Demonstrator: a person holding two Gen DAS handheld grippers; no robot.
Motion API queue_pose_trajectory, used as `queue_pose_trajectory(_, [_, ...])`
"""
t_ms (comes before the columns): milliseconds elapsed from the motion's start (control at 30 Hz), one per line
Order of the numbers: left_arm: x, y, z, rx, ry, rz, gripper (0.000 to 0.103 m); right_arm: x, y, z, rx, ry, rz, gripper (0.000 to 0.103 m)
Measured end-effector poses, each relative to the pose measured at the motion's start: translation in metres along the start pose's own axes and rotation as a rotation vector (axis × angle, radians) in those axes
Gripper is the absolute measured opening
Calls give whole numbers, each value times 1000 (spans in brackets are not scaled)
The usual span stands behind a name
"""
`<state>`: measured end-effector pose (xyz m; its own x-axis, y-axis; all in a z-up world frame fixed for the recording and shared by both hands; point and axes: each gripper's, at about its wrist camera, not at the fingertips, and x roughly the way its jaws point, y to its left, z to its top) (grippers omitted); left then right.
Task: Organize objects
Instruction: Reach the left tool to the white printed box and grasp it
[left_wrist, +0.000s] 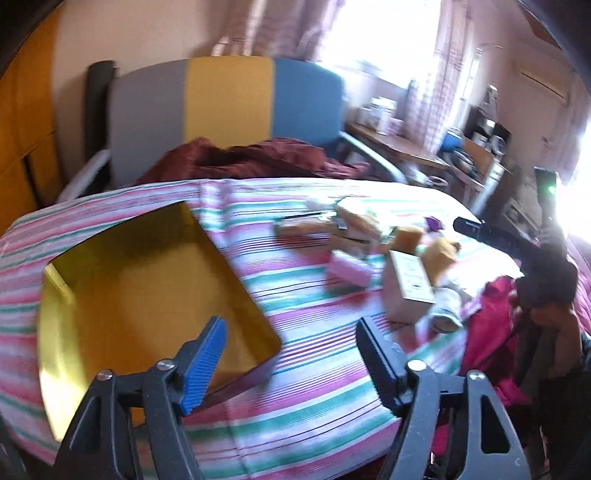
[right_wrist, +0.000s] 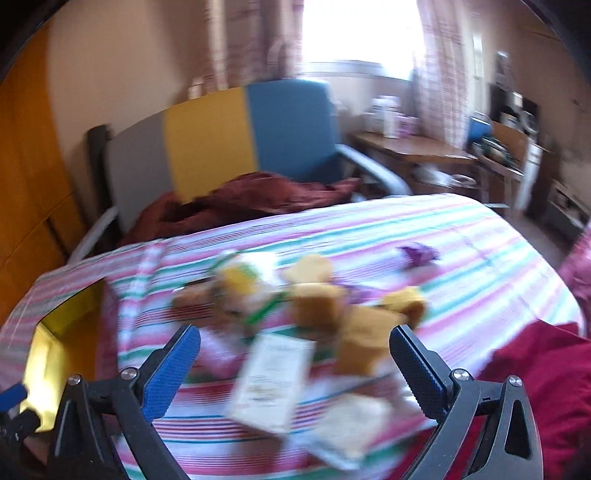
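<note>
Striped pink, green and white bedspread across a bed, backed by a grey, yellow and blue panelled headboard and a crumpled maroon blanket.

From the left wrist: left gripper low over the bedspread, fingers spread wide, holding nothing. Shiny gold rectangular tin tray lying open on the bedspread, partly behind the blue-padded finger. Further right, a blurred cluster: pale cardboard box, pink block, brown plush toy.

From the right wrist: right gripper also spread wide and empty, poised above the same motion-blurred cluster, white printed card or box and brown plush toy between the fingers. Gold tray at far left edge. Red fabric at right.
</note>
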<state>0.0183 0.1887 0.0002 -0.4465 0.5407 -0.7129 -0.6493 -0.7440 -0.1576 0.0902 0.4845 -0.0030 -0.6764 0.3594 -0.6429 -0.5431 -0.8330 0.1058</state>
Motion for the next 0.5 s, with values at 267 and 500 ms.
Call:
queue_pose_trajectory(267, [51, -56, 20, 128, 133, -141, 80, 10, -89, 16, 187, 9, -66, 103])
queue_pose_trajectory(500, [102, -101, 30, 180, 237, -189, 80, 33, -121, 8, 329, 53, 4, 103])
